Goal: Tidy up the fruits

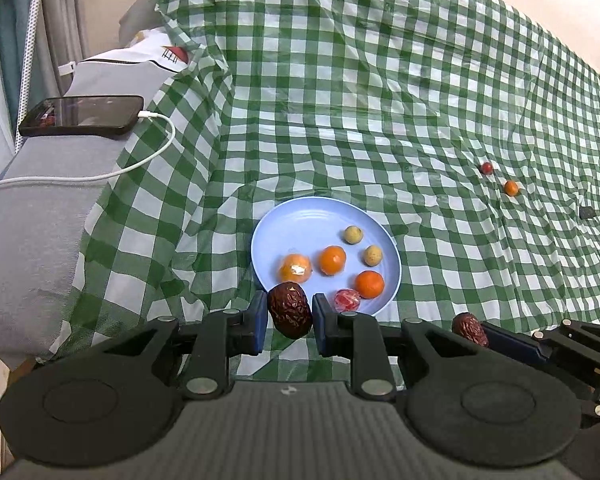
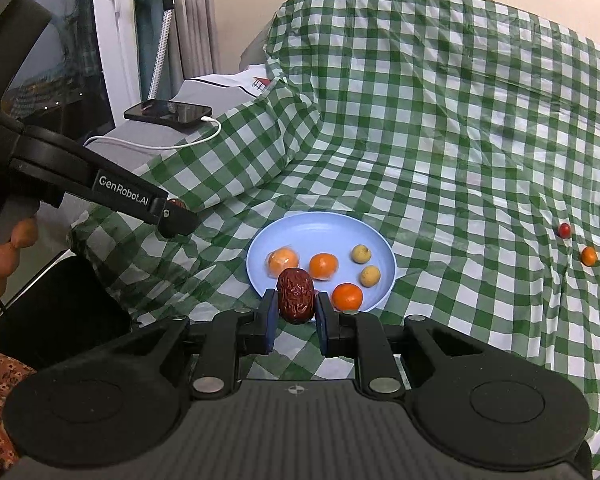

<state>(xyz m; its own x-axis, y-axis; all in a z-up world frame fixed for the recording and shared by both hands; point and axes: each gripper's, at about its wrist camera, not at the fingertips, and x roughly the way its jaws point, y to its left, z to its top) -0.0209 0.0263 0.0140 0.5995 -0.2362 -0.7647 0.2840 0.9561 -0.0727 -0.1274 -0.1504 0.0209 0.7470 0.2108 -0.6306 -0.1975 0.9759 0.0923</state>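
I hold a wrinkled red date in each gripper (image 1: 290,316) (image 2: 296,312); round blue plate (image 1: 300,212) holds six fruits, two small ones (image 1: 511,187) remain far right.

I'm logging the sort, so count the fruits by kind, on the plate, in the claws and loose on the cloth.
Red dates: 2, one in the left claw, one in the right claw
Oranges on the blue plate: 3
Yellowish round fruits on the plate: 2
Red wrapped piece on the plate: 1
Small red fruit on the cloth: 1
Small orange fruit on the cloth: 1
Total: 10
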